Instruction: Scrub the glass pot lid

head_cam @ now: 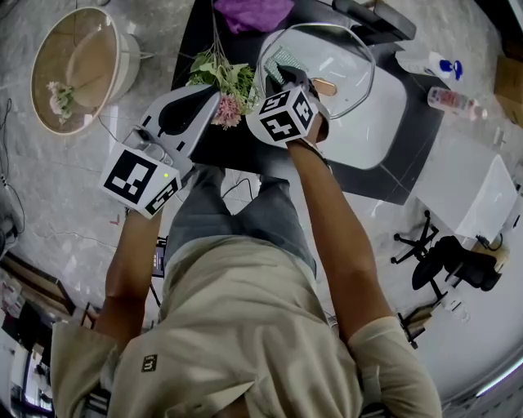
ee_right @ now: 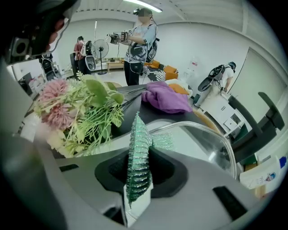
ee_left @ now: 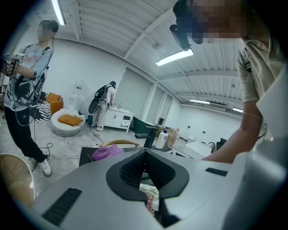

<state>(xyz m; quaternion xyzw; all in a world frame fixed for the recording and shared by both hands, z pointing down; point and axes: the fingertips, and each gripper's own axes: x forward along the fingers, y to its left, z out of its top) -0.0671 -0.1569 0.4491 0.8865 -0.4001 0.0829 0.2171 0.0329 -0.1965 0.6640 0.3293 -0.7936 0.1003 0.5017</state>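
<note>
The glass pot lid (head_cam: 331,57) lies in the white sink (head_cam: 384,131), and its clear rim (ee_right: 220,143) shows in the right gripper view. My right gripper (head_cam: 288,75) is over the lid's near left edge, shut on a green scrub sponge (ee_right: 137,157) that stands on edge between the jaws. The sponge (head_cam: 282,64) pokes out past the fingers, but whether it touches the glass is hidden. My left gripper (head_cam: 212,98) hovers left of the sink over the black counter, jaws shut and empty; its pads (ee_left: 135,168) meet at the tip.
A bunch of pink and green flowers (head_cam: 225,86) lies on the black counter (head_cam: 237,143) between the grippers. A purple cloth (head_cam: 253,12) sits behind it. Bottles (head_cam: 448,82) stand right of the sink. A round basket (head_cam: 82,65) is on the floor at left. People stand in the room behind.
</note>
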